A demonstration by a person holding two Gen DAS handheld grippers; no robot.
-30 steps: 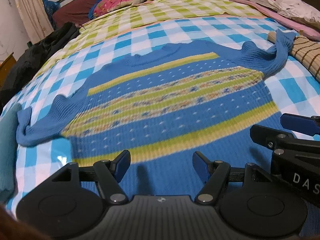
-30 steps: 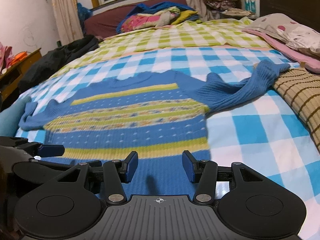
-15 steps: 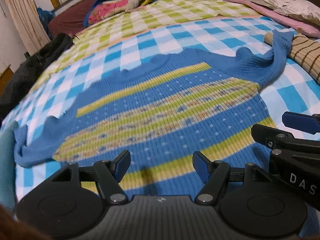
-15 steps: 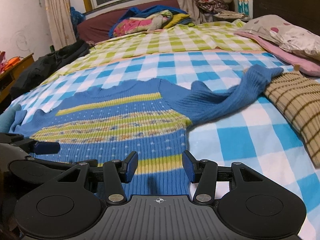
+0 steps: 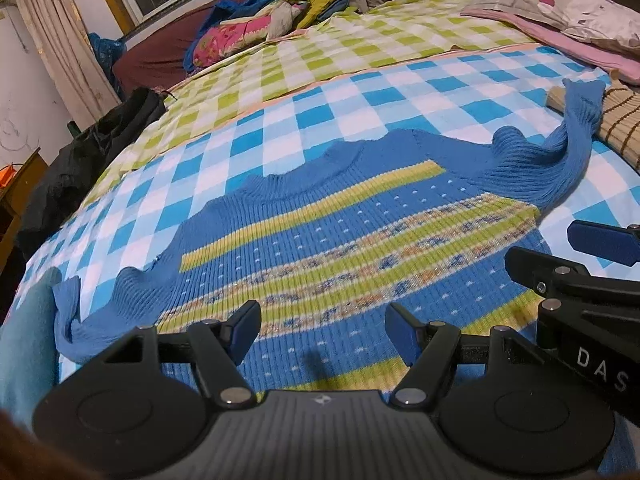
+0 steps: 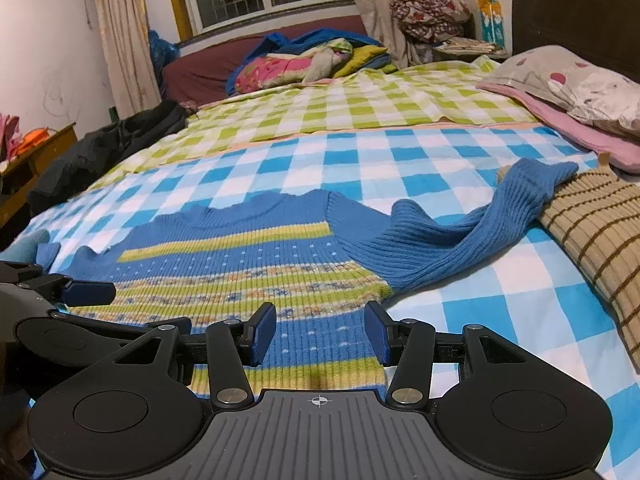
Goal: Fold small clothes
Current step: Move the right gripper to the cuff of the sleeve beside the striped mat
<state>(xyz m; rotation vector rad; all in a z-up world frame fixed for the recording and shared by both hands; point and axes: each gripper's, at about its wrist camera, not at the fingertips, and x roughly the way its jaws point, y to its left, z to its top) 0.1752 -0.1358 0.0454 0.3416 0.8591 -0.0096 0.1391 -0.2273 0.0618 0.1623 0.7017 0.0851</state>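
A small blue knit sweater (image 5: 340, 248) with yellow-green stripes lies flat on the blue checked bedspread (image 5: 360, 120), neck away from me, sleeves spread left and right. It also shows in the right wrist view (image 6: 248, 272). My left gripper (image 5: 322, 330) is open and empty, low over the sweater's lower body. My right gripper (image 6: 320, 330) is open and empty over the sweater's lower right part. The right sleeve (image 6: 472, 232) reaches onto a tan striped garment (image 6: 592, 232).
Pillows (image 6: 568, 88) and a pink cloth lie at the right. A pile of colourful clothes (image 6: 304, 60) sits at the far end of the bed. Dark clothing (image 6: 108, 148) lies at the left edge. A teal cloth (image 5: 24, 340) is at the near left.
Both grippers have tilted up and drawn back toward the sweater's hem, so more of the room shows. The sweater has not moved. Both stay open.
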